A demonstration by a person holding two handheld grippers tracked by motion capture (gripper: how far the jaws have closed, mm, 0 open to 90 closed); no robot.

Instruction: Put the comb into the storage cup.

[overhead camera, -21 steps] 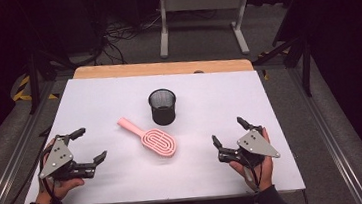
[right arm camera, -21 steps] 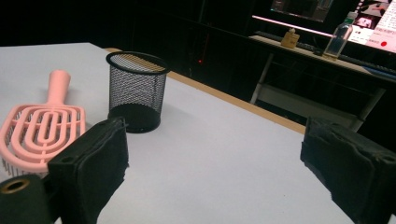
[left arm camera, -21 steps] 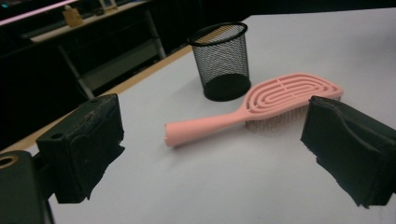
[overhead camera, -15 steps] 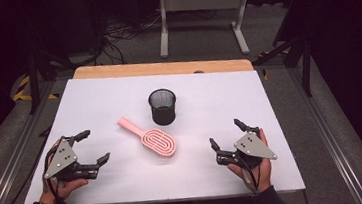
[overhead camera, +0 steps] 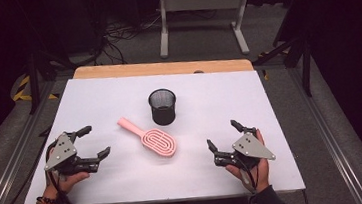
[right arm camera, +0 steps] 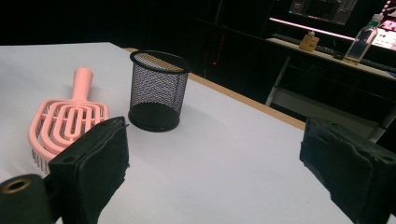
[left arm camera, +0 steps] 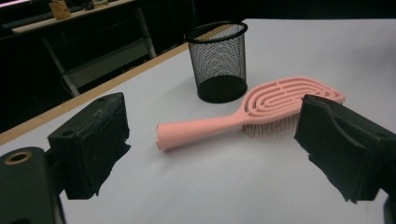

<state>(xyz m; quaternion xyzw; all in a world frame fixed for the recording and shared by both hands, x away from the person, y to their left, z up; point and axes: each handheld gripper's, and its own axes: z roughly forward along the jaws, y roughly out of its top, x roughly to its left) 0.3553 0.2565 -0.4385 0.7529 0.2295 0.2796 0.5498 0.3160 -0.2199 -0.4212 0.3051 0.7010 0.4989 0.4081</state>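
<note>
My left gripper [overhead camera: 91,141] and right gripper [overhead camera: 221,137] hover over the white table [overhead camera: 118,93], jaws spread wide and empty; the pink plastic slotted hairbrush [left arm camera: 261,109] lies bristles down ahead of and between my left jaws, the black wire-mesh cup [right arm camera: 159,91] standing just beyond it

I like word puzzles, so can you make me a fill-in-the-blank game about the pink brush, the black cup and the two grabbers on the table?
1. The pink hairbrush lies with its bristles facing ____.
2. The black mesh cup stands upright and has ____ inside it.
3. The jaws of the left gripper and the right gripper are both ____.
4. The brush lies flat on the white table, ____ the two grippers.

Missing words: down; nothing; open; between
</note>
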